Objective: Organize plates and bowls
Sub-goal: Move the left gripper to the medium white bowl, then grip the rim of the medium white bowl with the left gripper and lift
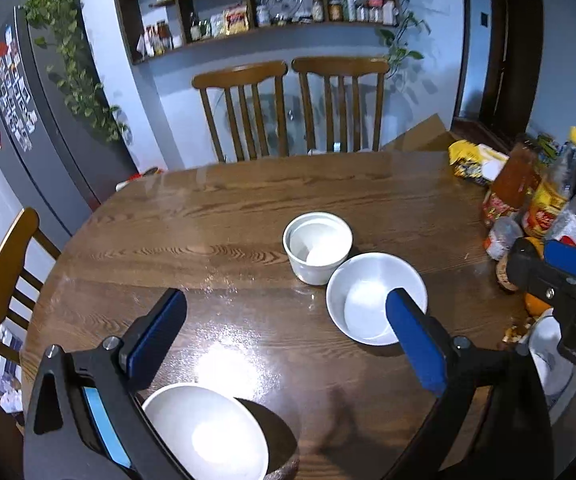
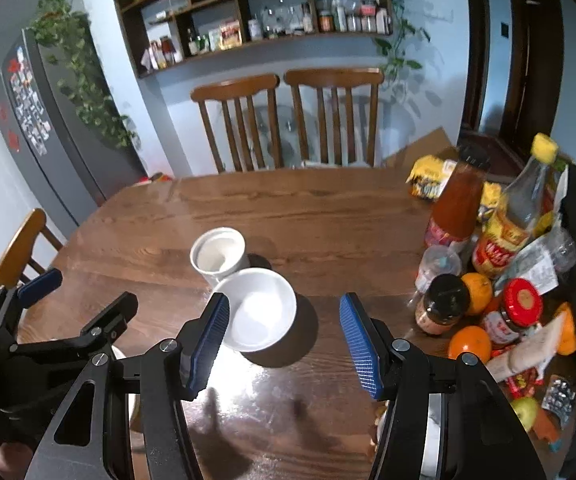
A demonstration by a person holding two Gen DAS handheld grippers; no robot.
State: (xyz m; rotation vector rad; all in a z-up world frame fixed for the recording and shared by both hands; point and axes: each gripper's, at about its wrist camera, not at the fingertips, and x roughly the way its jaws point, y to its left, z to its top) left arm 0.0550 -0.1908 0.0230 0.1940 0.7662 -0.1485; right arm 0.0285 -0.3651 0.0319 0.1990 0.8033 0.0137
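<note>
A tall white cup-like bowl (image 1: 318,252) and a shallow white bowl (image 1: 368,296) stand touching on the wooden table (image 1: 207,216). A third white bowl (image 1: 207,436) sits close under my left gripper (image 1: 285,338), which is open and empty above the table. In the right wrist view my right gripper (image 2: 283,344) is open and empty, with the shallow bowl (image 2: 261,310) just ahead of its left finger and the tall bowl (image 2: 217,254) behind it. The left gripper (image 2: 67,308) shows at the left there; the right gripper (image 1: 560,276) shows at the right in the left wrist view.
Bottles, jars, oranges and snack packs (image 2: 500,280) crowd the table's right side. Two wooden chairs (image 1: 288,108) stand at the far edge, one chair (image 1: 3,280) at the left. A dark fridge (image 1: 35,128) and wall shelves (image 1: 255,4) lie beyond.
</note>
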